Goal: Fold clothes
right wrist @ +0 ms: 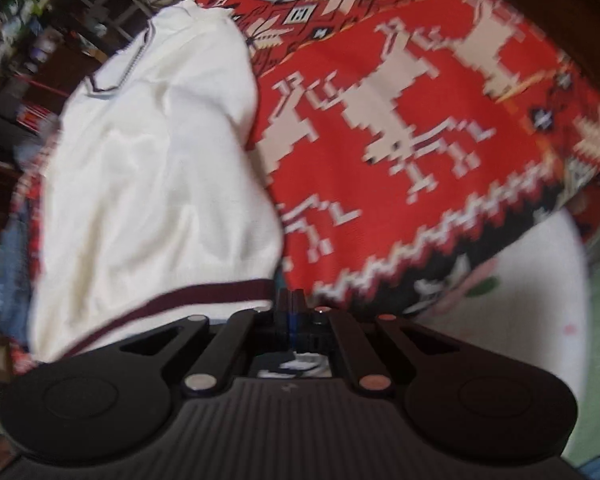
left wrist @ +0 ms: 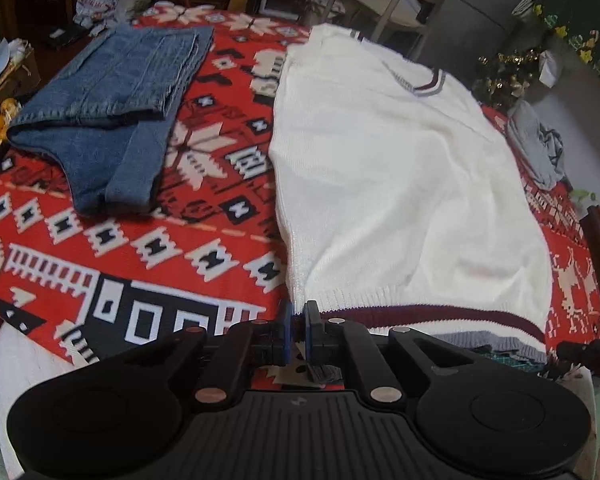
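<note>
Two sets of black tongs met the near hem of a white knitted sweater [left wrist: 400, 184] that lay flat on a tabletop covered by a red woven cloth [left wrist: 100, 248] with cream and black snowflake, block and reindeer patterns. The left tongs [left wrist: 299, 320], with blue pads, were closed to a narrow gap on the hem's left corner, pinching the ribbed edge just above its maroon stripe [left wrist: 440, 314]. The right tongs [right wrist: 290, 308] were pressed together at the hem's right corner; that view was blurred, so whether knit lay between them could not be told. The sweater had a fine, smooth knit, a ribbed waistband, and a V-neck collar [left wrist: 424, 86] trimmed in grey and maroon toward the far edge. It ran from the near edge of the tabletop almost to the far edge, right of centre. A folded blue denim garment [left wrist: 112, 112], coarse and thick, lay at the far left, well apart from the sweater, with bare cloth between them. A crumpled grey garment [left wrist: 538, 148] sat at the right edge, near the sweater's side. Open cloth stretched along the near left and to the right of the sweater.
</note>
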A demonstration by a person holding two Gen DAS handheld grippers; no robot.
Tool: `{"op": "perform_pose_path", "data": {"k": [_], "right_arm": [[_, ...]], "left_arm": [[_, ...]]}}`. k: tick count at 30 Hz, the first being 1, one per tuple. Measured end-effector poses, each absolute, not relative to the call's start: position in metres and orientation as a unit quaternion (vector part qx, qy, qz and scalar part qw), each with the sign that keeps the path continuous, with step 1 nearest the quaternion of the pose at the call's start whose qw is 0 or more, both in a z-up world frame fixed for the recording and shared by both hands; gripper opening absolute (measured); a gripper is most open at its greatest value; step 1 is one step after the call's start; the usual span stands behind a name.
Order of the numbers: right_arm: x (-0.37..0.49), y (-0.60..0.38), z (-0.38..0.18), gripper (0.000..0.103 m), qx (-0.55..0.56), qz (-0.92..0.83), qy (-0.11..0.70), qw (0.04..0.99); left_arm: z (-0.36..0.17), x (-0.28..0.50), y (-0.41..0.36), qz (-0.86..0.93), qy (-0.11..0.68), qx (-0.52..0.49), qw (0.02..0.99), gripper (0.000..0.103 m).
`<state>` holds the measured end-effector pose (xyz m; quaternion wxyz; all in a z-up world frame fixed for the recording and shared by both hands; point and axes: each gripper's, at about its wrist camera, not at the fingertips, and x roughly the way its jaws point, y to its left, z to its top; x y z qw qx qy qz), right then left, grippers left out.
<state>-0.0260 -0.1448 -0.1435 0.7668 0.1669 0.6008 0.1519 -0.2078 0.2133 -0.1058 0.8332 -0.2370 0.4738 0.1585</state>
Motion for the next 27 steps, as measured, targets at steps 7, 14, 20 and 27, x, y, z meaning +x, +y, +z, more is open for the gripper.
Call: {"op": "perform_pose_path", "data": {"k": [7, 14, 20, 27], "right_arm": [[-0.027, -0.137, -0.150, 0.025, 0.188, 0.169, 0.596, 0.763], [-0.025, -0.116, -0.157, 0.005, 0.129, 0.157, 0.599, 0.774], [-0.027, -0.123, -0.134, 0.004, 0.116, 0.113, 0.626, 0.763], [-0.027, -0.125, -0.131, 0.004, 0.094, 0.090, 0.644, 0.754]], "left_arm": [[-0.118, -0.204, 0.217, 0.150, 0.483, -0.253, 0.825, 0.006], [-0.120, -0.201, 0.214, 0.164, 0.485, -0.240, 0.825, 0.006], [-0.087, -0.212, 0.204, 0.164, 0.458, -0.215, 0.847, 0.006], [-0.111, -0.208, 0.202, 0.177, 0.507, -0.188, 0.822, 0.006]]}}
